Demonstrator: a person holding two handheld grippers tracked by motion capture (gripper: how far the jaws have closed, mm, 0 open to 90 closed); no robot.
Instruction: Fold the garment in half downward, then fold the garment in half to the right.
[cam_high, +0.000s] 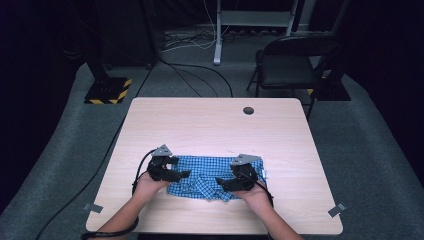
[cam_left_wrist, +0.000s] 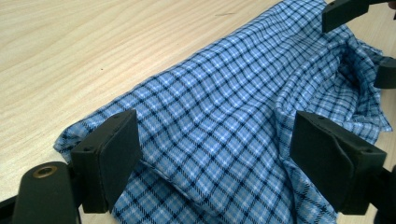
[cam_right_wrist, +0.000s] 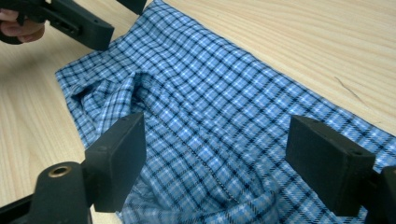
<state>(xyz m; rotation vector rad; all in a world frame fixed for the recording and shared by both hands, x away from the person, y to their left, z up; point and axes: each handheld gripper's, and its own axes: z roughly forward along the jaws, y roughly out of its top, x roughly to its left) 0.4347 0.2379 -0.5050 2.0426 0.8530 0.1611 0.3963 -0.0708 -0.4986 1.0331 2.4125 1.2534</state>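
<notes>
A blue checked cloth (cam_high: 210, 176) lies folded and rumpled on the light wood table (cam_high: 215, 125), near its front edge. My left gripper (cam_high: 181, 174) hovers over the cloth's left end, jaws wide apart, pointing right. In the left gripper view the cloth (cam_left_wrist: 224, 130) spreads below the open jaws, and nothing is pinched between them. My right gripper (cam_high: 223, 182) hangs over the cloth's right part, pointing left, also open. Its own view shows the cloth (cam_right_wrist: 210, 126) under the spread jaws, with the other gripper (cam_right_wrist: 79, 23) at the top left.
A round cable hole (cam_high: 248, 110) sits near the table's far edge. Beyond the table stand a black folding chair (cam_high: 290, 62) and a post base with yellow-black tape (cam_high: 107, 90). Tape tabs (cam_high: 338, 209) mark the table's front corners.
</notes>
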